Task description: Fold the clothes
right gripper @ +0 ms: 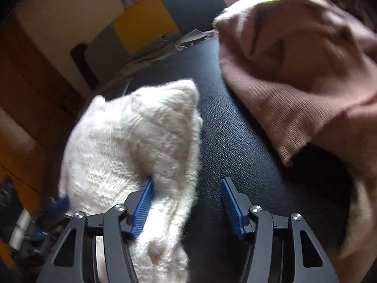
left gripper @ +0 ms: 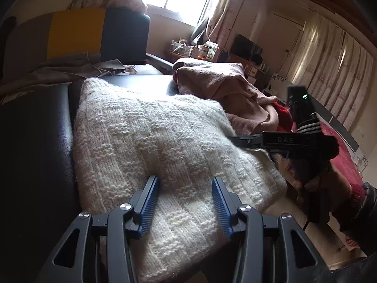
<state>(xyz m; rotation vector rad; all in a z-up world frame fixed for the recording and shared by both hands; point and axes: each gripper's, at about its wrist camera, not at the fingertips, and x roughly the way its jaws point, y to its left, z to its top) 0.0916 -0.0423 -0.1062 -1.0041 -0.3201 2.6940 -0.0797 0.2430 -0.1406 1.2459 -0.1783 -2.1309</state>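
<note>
The left tool [left gripper: 185, 185] stands open, its blue pads apart over the near edge of the white knit sweater [left gripper: 150, 136], which lies folded on the black seat [left gripper: 35, 141]; the right tool [right gripper: 187, 188], at three o'clock of the sweater, is also open, one pad against the wool, seemingly not pinching it; the pink garment [left gripper: 226, 87] lies heaped at one o'clock, beyond.

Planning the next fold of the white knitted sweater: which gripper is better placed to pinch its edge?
Probably the right gripper: its open fingers straddle the white sweater's edge. The left gripper is open over the flat middle.
</note>
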